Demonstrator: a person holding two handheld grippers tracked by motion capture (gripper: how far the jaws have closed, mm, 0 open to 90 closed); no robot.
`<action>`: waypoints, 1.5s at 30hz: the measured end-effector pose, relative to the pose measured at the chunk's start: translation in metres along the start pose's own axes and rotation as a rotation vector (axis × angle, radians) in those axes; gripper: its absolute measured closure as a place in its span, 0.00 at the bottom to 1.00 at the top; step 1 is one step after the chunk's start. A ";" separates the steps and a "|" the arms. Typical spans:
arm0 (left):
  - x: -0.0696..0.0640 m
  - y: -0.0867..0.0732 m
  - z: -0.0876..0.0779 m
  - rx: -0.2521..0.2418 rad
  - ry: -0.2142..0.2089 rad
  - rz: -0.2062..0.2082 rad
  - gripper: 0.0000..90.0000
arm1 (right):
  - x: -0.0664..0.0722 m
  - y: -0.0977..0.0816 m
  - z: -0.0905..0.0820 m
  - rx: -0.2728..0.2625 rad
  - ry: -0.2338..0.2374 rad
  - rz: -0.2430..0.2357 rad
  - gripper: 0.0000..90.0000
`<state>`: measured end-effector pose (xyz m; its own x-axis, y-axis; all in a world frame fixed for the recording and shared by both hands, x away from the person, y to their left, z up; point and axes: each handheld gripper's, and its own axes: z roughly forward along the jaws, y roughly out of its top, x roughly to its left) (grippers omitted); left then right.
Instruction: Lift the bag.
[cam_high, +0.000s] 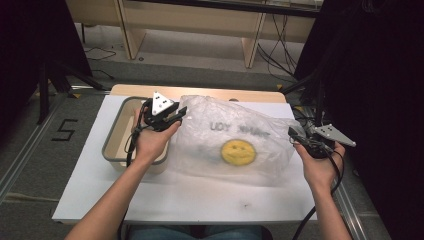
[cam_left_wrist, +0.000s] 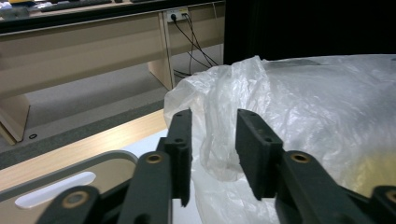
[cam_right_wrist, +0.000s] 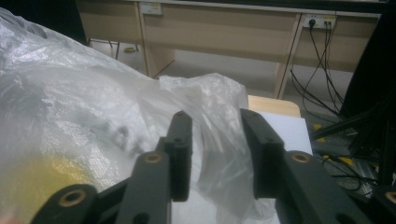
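Note:
A clear plastic bag (cam_high: 235, 122) lies puffed up on the white table (cam_high: 200, 197), printed with mirrored letters and a yellow smiley face (cam_high: 238, 151). My left gripper (cam_high: 181, 113) stands at the bag's left corner. In the left gripper view its jaws (cam_left_wrist: 214, 119) are apart, with a fold of the bag (cam_left_wrist: 303, 102) hanging loose between them, not pinched. My right gripper (cam_high: 295, 134) is at the bag's right edge. Its jaws (cam_right_wrist: 215, 119) also stand apart around a loose fold of the bag (cam_right_wrist: 70, 93).
A beige bin with a grey rim (cam_high: 114, 131) sits under my left hand, left of the bag. Its rim (cam_left_wrist: 70, 163) shows in the left gripper view. Wooden desk legs (cam_high: 252, 42) and cables (cam_high: 277, 55) are on the floor beyond the table.

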<state>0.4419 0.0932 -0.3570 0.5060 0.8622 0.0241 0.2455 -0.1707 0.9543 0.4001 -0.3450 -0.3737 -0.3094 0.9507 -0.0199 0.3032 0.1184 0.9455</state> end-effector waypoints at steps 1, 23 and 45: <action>0.000 0.000 -0.001 0.001 -0.003 -0.002 0.68 | 0.000 0.000 0.000 -0.001 -0.001 0.003 0.68; -0.005 0.001 -0.023 0.006 -0.036 0.028 0.46 | -0.003 0.005 -0.010 -0.090 0.035 0.027 0.37; -0.009 -0.021 -0.025 0.102 -0.084 0.031 0.35 | 0.001 -0.013 -0.011 0.006 0.072 0.016 0.36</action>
<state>0.4116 0.1005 -0.3700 0.5808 0.8137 0.0244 0.3089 -0.2480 0.9182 0.3861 -0.3488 -0.3821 -0.3680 0.9296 0.0189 0.3138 0.1051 0.9437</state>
